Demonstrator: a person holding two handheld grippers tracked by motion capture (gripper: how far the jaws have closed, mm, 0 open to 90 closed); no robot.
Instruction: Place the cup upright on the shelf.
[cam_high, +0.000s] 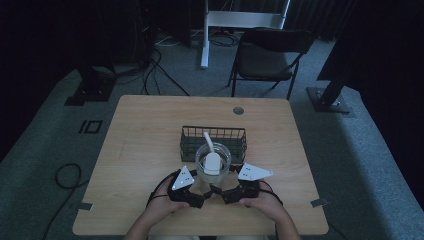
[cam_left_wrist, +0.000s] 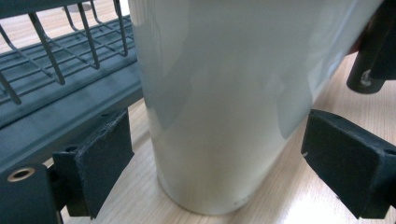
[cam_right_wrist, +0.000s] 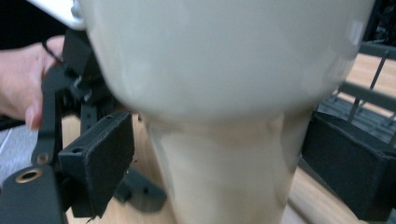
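Note:
A pale cup (cam_high: 213, 167) stands on the wooden table (cam_high: 140, 145), just in front of a dark wire basket (cam_high: 214, 137). A white scoop (cam_high: 211, 156) leans inside the cup. My left gripper (cam_high: 204, 194) is at the cup's near left and my right gripper (cam_high: 224, 194) at its near right. In the left gripper view the cup (cam_left_wrist: 224, 93) stands between the open jaws of the left gripper (cam_left_wrist: 224, 163), with gaps on both sides. In the right gripper view the cup (cam_right_wrist: 224, 140) sits between the spread pads of the right gripper (cam_right_wrist: 224, 163).
The basket (cam_left_wrist: 56, 70) stands right behind the cup, close to my left jaw; its wire basket (cam_right_wrist: 369, 93) side shows past my right jaw. The other hand (cam_right_wrist: 23, 84) is close by. A round grommet (cam_high: 238, 110) marks the table's far side. A chair (cam_high: 270, 55) stands beyond.

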